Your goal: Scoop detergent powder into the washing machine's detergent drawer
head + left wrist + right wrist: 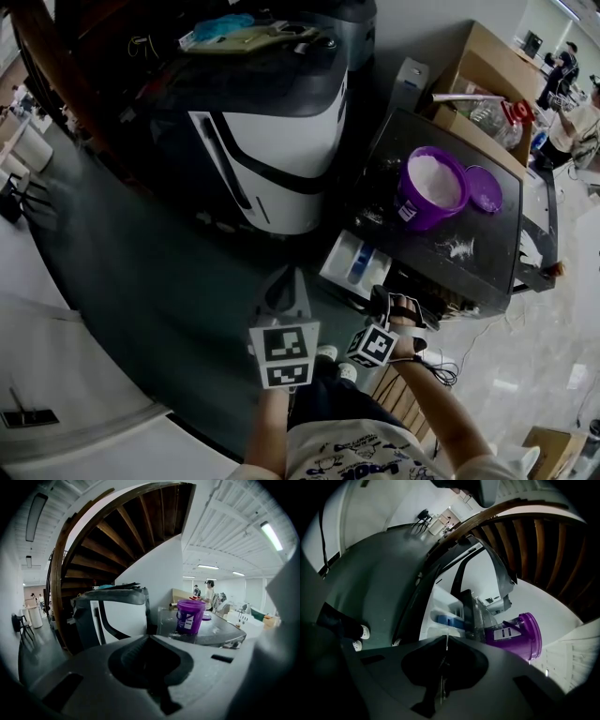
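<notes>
Right hand-held gripper [446,638] closed; bucket [413,209] holds powder [437,178]

I see a glossy purple plastic tub [413,212], a smooth white plastic drawer [341,255] and dark polished wooden stairs [126,522].

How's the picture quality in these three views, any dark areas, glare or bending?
Head view: dim, floor near black, powder in the purple tub brightest. Left gripper view: fisheye bends the staircase, ceiling strip light glares, left gripper close and soft. Right gripper view: tilted, black corners, right gripper in shadow.
</notes>
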`<state>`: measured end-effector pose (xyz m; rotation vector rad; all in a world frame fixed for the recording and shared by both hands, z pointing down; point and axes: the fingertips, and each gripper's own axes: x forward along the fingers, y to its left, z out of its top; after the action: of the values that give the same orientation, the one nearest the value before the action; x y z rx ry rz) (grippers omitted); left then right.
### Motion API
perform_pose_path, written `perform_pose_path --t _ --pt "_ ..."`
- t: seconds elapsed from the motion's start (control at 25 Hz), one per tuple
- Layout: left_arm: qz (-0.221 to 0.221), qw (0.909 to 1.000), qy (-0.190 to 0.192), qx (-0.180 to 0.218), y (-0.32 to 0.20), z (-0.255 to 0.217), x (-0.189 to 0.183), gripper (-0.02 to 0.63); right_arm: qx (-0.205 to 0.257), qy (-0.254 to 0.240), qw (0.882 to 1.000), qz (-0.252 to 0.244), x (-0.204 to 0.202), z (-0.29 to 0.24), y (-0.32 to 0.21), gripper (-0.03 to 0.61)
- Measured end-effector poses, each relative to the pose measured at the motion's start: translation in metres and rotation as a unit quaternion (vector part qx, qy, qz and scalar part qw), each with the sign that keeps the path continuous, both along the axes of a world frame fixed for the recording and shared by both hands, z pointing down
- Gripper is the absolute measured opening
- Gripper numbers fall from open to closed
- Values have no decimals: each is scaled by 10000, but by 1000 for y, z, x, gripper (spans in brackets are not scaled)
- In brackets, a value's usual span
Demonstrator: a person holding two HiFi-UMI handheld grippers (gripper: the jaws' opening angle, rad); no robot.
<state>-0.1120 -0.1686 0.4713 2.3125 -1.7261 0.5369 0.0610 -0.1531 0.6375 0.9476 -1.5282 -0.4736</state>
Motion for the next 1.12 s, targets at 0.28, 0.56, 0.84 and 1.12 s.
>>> perform_pose_path --t 0.28,0.56,0.84,1.12 --pt "-58 10000 2 44 -1 -4 -5 2 48 -756 9967 301 -2 -15 -2 20" --pt "-58 9999 6 134 -2 -13 -2 2 360 -2184 9704 970 7 -55 -11 20" --pt "-17 9994 58 336 -5 -32 7 3 977 -3210 9296 1526 30 -109 -16 20" --pt "57 9985 76 533 -7 -51 19 2 1434 -4149 8808 1776 42 -173 -18 20"
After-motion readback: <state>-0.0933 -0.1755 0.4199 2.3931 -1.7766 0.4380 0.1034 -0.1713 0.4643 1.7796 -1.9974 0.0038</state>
